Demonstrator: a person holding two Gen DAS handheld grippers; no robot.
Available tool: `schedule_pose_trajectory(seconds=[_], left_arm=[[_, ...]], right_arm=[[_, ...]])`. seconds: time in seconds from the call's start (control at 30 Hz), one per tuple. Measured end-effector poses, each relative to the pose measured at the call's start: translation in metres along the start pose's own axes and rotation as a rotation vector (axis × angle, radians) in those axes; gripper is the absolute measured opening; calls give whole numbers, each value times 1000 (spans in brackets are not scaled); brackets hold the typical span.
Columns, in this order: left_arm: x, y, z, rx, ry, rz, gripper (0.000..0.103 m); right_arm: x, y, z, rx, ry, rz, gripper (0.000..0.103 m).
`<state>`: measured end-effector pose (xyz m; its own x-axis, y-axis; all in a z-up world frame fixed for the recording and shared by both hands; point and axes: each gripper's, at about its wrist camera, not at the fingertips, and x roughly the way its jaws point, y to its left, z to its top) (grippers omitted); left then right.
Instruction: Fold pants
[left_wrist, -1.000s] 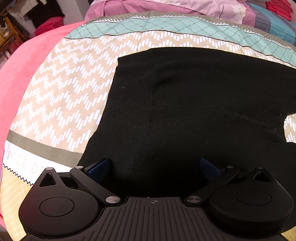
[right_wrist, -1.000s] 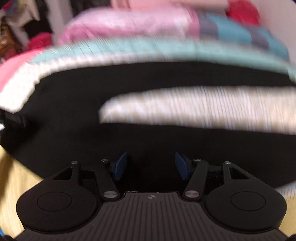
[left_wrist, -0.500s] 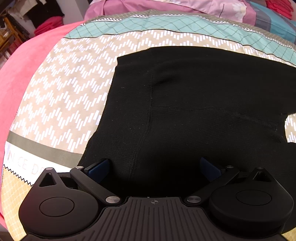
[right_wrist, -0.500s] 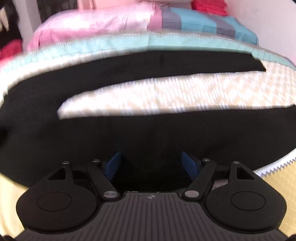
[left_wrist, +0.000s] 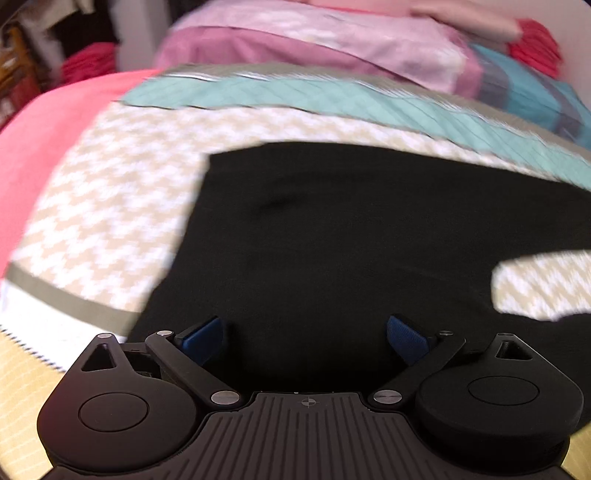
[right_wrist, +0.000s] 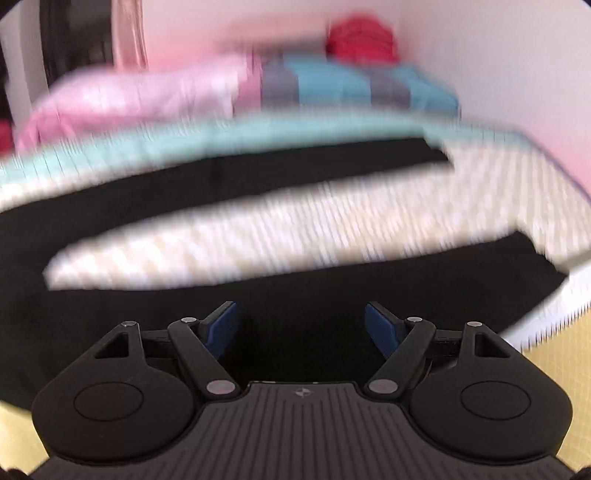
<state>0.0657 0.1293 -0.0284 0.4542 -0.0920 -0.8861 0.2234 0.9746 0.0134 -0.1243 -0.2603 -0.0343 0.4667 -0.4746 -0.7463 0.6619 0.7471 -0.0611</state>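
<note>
Left wrist view, L to R: pink blanket (left_wrist: 44, 147) at far left edge, then the patterned bedspread (left_wrist: 122, 206) w/ beige-white chevrons and a teal band across the top. Black pants (left_wrist: 332, 240) lie flat on it, filling centre and right; waist edge sits centre-left, and a beige gap shows at right where the legs part. Left gripper (left_wrist: 304, 336) at bottom centre, blue pads wide apart, nothing between them, over the near edge of the fabric.

Right wrist view is blurry: both legs run L to R across the frame, strip of bedspread between. Pink pillow (right_wrist: 140, 96) upper left, teal-grey bedding (right_wrist: 351, 85) upper right. Right gripper (right_wrist: 300, 325) also spread apart, empty, prob. just above the near leg.
</note>
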Motion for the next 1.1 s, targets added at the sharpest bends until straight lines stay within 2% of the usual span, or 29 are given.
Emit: schedule_pose_trajectory(seconds=[0.03, 0.13, 0.3, 0.4, 0.5, 0.53, 0.63, 0.77, 0.83, 0.93, 1.0, 1.03, 1.1], left_arm=[[6, -7, -1, 23, 23, 11, 103], [24, -18, -8, 58, 92, 56, 103], [27, -19, -12, 52, 87, 68, 103], [30, -20, -10, 48, 97, 85, 103], [32, -22, -9, 42, 98, 97, 103], [32, -22, -9, 38, 99, 98, 103], [34, -24, -8, 30, 102, 101, 103], [36, -24, -7, 20, 101, 113, 103], [33, -26, -10, 17, 95, 124, 103], [32, -29, -12, 12, 92, 133, 103], [31, -29, -12, 10, 93, 134, 103], [30, -28, -12, 10, 93, 132, 103], [29, -27, -13, 11, 93, 129, 103]], right_arm=[[-9, -9, -6, 11, -26, 32, 81], [-23, -25, -10, 12, -5, 56, 81], [-24, -40, 14, 83, -126, 26, 84], [-14, -57, 24, 120, -113, 6, 84], [8, -78, 16, 99, -15, -11, 83], [2, -82, 9, 72, -37, -2, 82], [-9, -90, 2, 56, -20, -4, 82], [-13, -96, 16, 116, -82, -1, 83], [-8, -91, 24, 87, -94, -8, 83], [8, -90, 28, 41, -54, -9, 84], [14, -97, 17, 33, -8, -27, 86], [9, -103, 12, 47, -29, -12, 86], [3, -110, 9, 78, -12, -18, 85]])
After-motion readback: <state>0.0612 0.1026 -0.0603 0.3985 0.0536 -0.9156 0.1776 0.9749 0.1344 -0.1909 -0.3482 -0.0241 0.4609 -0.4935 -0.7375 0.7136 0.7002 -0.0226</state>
